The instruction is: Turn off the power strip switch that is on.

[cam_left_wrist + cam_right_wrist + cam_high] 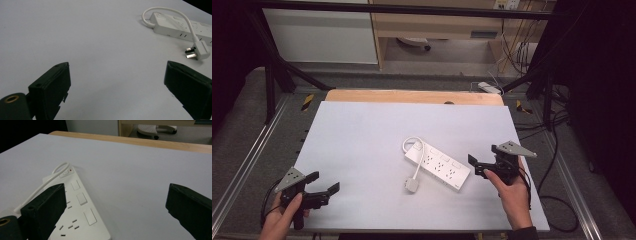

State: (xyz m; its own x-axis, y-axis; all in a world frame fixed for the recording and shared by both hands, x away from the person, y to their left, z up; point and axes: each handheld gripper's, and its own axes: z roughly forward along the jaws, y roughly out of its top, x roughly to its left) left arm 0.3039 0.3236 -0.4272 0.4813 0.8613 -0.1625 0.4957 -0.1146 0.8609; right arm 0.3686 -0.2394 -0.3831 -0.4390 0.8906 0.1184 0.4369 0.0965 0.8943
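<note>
- Nothing had been picked up: the white power strip [438,165] lay flat a little right of the table's [362,135] middle, its plug [412,185] loose beside it.
- The right gripper [480,166], jaws wide and empty, hovered just beside the strip's near end.
- The left gripper [325,189], also spread wide, waited well apart near the front-left edge.
- Open tabletop lay all around.

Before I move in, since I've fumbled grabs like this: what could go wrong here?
1. The right gripper sits open at the power strip's end; closing there may just push the strip along the smooth table.
2. The cord loops over the strip, so lifting the plug could drag it.
</note>
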